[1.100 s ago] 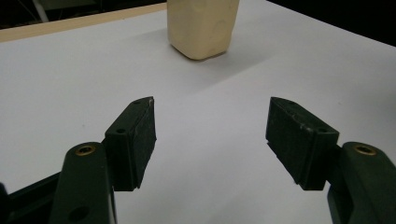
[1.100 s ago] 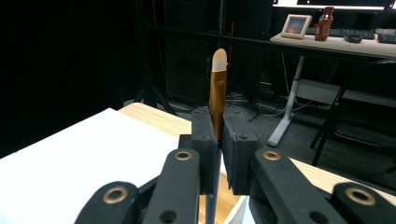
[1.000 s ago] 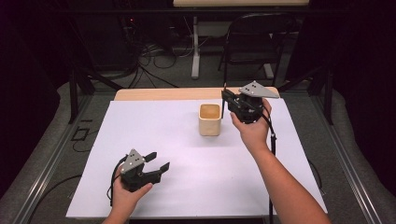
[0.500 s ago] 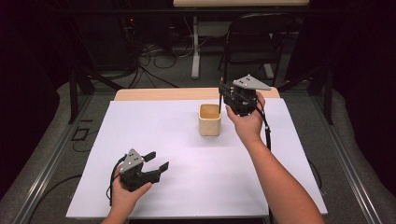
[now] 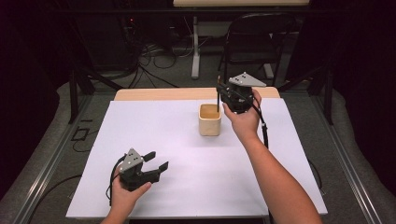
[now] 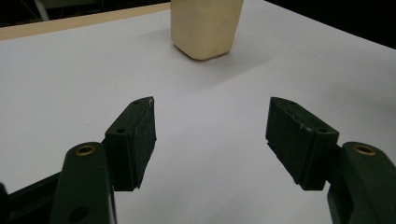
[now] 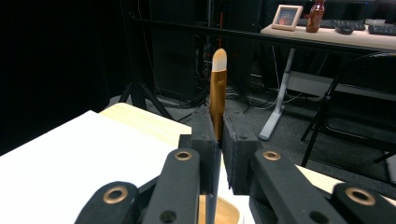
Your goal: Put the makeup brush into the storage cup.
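Pencil (image 7: 217, 93) upright in right claw (image 7: 220, 126)

Cup standing alone mid-table
Open white sheet (image 5: 187, 140) lying all around the cup (image 5: 209, 120); nothing else blocking passage.

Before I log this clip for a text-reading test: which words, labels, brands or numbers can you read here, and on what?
No text can be read in these pictures.
Framed picture on the far desk: too small and blurred to read.
Bottle beside it: its label is too blurred to read.
Cup, brush, left gripper, right gripper, white table cover: no markings that I can see.
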